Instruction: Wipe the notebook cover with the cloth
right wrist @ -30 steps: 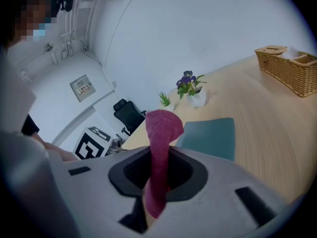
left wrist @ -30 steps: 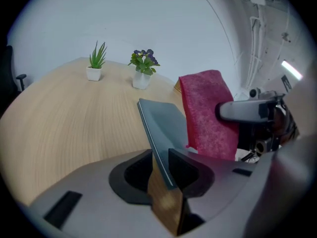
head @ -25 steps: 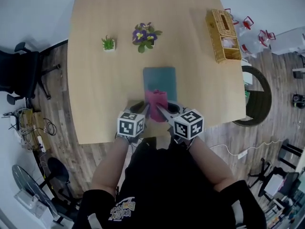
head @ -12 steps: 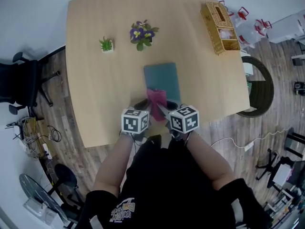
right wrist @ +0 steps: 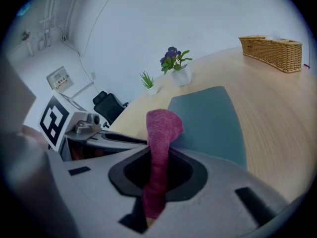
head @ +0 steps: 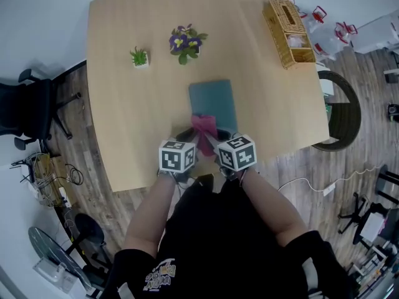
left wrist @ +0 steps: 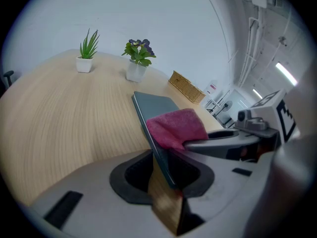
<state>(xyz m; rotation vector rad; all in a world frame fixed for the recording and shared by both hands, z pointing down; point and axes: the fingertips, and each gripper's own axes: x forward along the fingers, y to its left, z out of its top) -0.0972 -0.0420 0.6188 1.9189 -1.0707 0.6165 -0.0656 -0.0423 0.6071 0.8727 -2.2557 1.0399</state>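
A teal notebook [head: 212,102] lies flat on the wooden table [head: 131,117], near its front edge. My left gripper [head: 187,136] is shut on the notebook's near left edge, and in the left gripper view the notebook [left wrist: 156,105] runs edge-on between the jaws. A pink cloth [head: 204,127] rests bunched on the notebook's near end. My right gripper [head: 216,143] is shut on the cloth. In the right gripper view the cloth [right wrist: 161,133] stands up between the jaws, with the notebook [right wrist: 210,118] beyond it. The two grippers sit close side by side.
A purple-flowered pot plant [head: 186,43] and a small green pot plant [head: 139,58] stand behind the notebook. A wicker basket [head: 286,25] sits at the table's far right. A black chair [head: 28,108] is left of the table and a round dark stool [head: 343,111] right of it.
My right gripper has slid a little left, toward the left gripper, with the cloth in it. The left gripper keeps its hold on the notebook.
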